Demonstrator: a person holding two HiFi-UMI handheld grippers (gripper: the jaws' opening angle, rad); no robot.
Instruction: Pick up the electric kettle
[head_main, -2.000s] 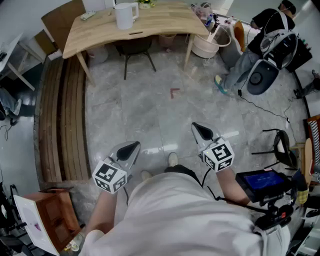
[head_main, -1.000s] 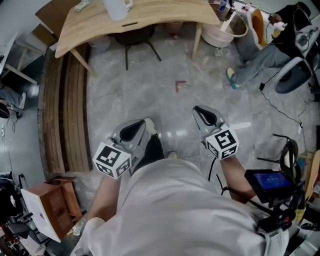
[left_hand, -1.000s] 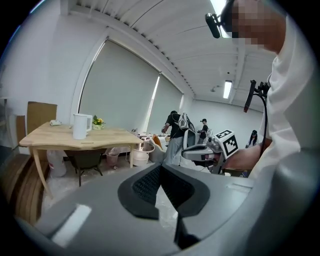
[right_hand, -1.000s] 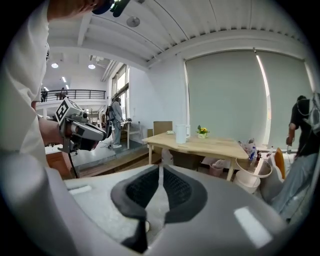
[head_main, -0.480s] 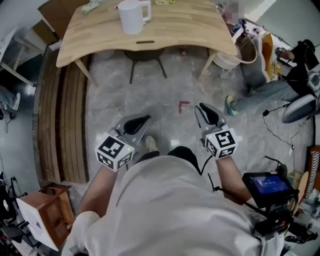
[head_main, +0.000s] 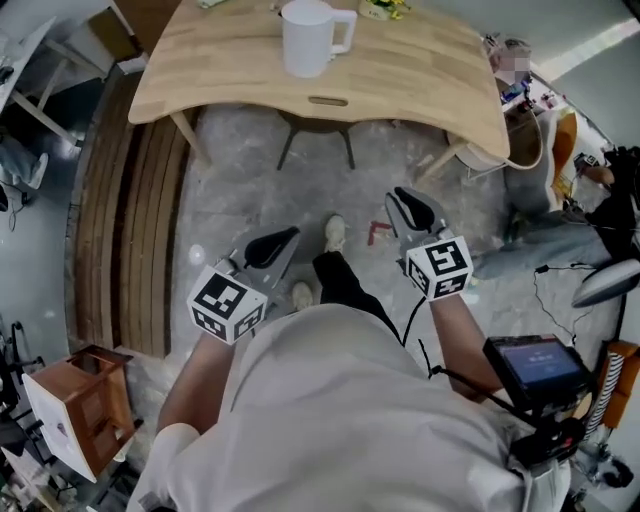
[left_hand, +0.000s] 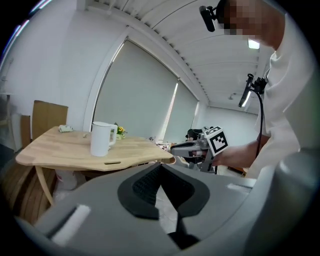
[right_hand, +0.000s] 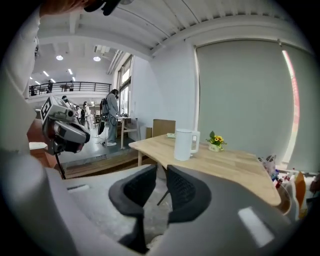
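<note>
Kettle (head_main: 307, 38) white. Desk (head_main: 420, 70) pale wood grain. Floor (head_main: 240, 190) mottled grey stone. Left gripper (head_main: 285, 238) and right gripper (head_main: 405, 198) grey, jaws black-lined, markers (head_main: 226, 305) black-and-white squares.

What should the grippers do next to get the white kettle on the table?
Probably step closer and lift the right gripper toward the handle of the kettle. The kettle stands upright on the wooden table, far ahead of that gripper, which is over the floor. The handle sticks out on the right gripper's side, and its fingers stand slightly apart with nothing between them.
</note>
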